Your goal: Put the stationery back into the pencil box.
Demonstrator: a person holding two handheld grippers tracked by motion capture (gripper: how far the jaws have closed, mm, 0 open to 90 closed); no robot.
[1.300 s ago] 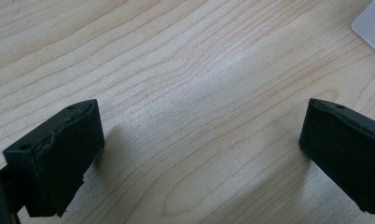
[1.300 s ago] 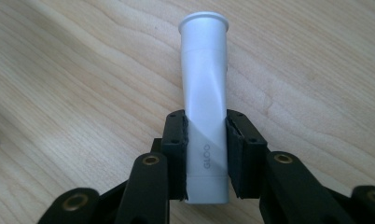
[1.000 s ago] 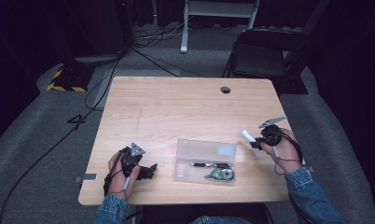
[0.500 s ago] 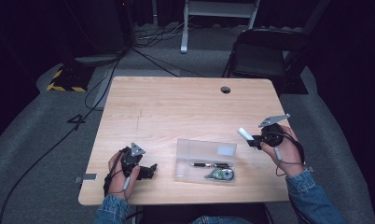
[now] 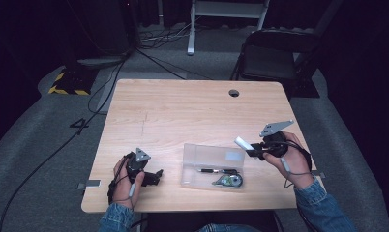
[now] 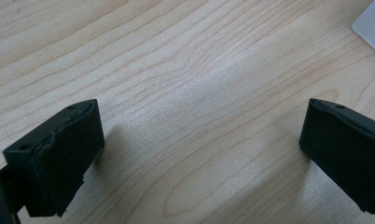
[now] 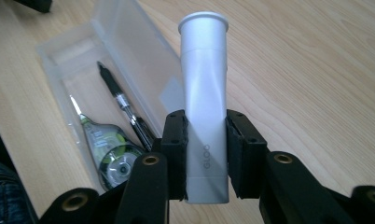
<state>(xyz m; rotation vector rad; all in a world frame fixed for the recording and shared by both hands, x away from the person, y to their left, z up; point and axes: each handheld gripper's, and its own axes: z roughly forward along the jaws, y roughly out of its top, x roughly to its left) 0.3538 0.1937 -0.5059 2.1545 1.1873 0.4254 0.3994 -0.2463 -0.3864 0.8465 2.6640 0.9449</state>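
A pale wooden table (image 5: 192, 111) stands in a dark room, with a folding chair (image 5: 275, 60) and cables on the grey floor behind it. Near the table's front edge lies an open clear case (image 5: 211, 164), which serves as the landmark here. Inside it, toward its front, lie a black pen (image 7: 122, 106) and a green-and-white tape roller (image 7: 106, 149). Just right of the case, lifted off the table, the right gripper (image 5: 254, 151) has its jaws clamped on a white glue stick (image 7: 204, 112), whose capped end points toward the case. The stick's barrel reads "GLOO" (image 7: 206, 161) near the jaws; the print on the roller is too small to make out. Well left of the case, the left gripper (image 5: 154, 176) rests low on the wood, jaws spread wide with nothing between them. The step in hand looks like packing: the stick is being carried to the case. The next move likely calls for bringing it over the free back strip of the case, turning it to lie along the pen, lowering it, then letting go without knocking the thin wall.
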